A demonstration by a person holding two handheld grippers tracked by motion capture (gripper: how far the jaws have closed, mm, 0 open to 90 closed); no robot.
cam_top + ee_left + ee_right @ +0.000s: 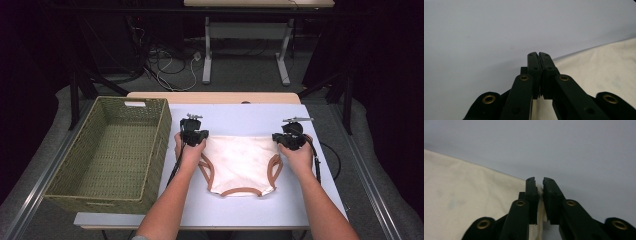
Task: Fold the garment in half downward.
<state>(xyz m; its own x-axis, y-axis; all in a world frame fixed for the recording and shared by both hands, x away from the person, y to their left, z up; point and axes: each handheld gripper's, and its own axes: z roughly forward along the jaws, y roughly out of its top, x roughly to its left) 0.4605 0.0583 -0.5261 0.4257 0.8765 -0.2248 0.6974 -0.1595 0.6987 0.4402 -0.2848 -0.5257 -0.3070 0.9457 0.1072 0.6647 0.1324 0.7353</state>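
Observation:
A cream pair of briefs point(240, 162) with brown trim lies flat on the white table point(240, 112), waistband at the far side. At the waistband's left corner my left gripper point(195, 137) is shut on the fabric; in the left gripper view its jaws point(539, 53) meet with the cloth point(599, 67) running off to the right. At the right corner, the jaws of my right gripper point(286, 141) stand slightly apart. In the right gripper view a narrow gap shows at the tips point(538, 179), with the corner of the cloth point(469, 195) lying loose between them.
A large woven green basket point(162, 130) stands on the table's left side, empty, close to my left hand. Bare table surface lies beyond the waistband and in front of the briefs. Cables trail from both grippers toward the near edge.

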